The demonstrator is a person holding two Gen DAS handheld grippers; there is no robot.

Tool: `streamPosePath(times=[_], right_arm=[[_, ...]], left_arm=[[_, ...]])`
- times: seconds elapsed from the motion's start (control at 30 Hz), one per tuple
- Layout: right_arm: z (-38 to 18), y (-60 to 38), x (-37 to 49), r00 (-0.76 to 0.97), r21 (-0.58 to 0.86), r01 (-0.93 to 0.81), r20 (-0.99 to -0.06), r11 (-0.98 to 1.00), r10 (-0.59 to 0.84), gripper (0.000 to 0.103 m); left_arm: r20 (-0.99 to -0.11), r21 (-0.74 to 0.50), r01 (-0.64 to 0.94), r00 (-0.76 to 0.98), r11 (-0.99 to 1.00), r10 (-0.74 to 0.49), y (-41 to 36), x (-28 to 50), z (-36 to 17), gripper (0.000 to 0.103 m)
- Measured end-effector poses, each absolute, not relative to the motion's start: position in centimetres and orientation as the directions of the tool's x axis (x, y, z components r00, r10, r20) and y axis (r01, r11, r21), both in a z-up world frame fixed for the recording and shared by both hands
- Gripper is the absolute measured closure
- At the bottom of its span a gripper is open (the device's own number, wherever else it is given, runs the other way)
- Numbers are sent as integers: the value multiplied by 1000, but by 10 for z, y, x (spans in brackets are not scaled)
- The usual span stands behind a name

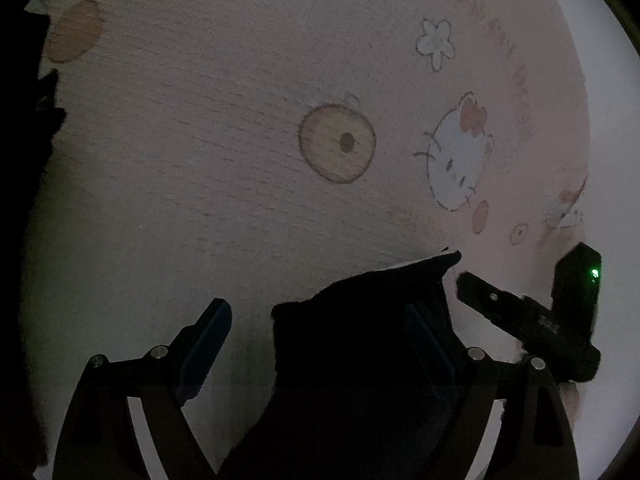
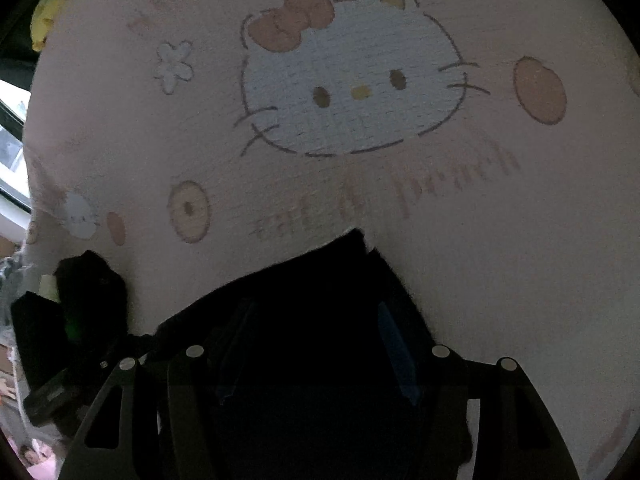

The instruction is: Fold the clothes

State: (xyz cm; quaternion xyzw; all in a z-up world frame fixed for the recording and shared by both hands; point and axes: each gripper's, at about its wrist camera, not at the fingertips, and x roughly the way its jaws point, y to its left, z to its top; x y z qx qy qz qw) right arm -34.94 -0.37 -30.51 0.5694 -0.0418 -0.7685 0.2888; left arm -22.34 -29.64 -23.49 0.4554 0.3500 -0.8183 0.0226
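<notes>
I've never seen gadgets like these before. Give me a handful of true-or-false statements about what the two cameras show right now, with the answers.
1. The pink sheet is printed with cartoon cat faces. True; a big cat face shows in the right wrist view.
2. The garment being handled is bright yellow. False; the black garment is very dark.
3. The left gripper has its fingers spread wide, dark cloth lying between them. True.
4. The cat wears a green bow. False; the bow is peach-orange.
5. From the left camera, the right gripper appears nearby, with a green light. True.
6. The sheet carries no lettering. False; faded lettering runs below the cat face.
</notes>
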Motion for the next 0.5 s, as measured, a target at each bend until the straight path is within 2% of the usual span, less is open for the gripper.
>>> streamPosePath(times=[0.23,0.3,0.37,0.4,0.47,0.5], right_arm=[[-321,-16,-362,-192,347,421,-869,-838,-456,41],[-322,-22,-362,-207,335,452,-862,-827,-463,42],[-323,-29,-362,-219,309,477,-865,-823,-452,43],[-325,-32,-361,-220,297,487,-868,-821,-445,56],[-327,-39,-359,-235,264,510,-873,-819,-427,70],[-328,-43,-358,-242,246,525,-875,-815,-419,74]], left_arm=[[-767,-542,345,-575,-766,283,-291,-237,-245,15],[-769,-539,342,-573,-770,284,-290,-241,-247,20],[-772,-534,336,-568,-776,285,-288,-244,-250,31],[-772,-532,330,-566,-780,288,-285,-244,-251,33],[-771,-531,319,-567,-785,291,-280,-244,-253,42],[-769,-528,317,-572,-788,285,-278,-242,-253,45]])
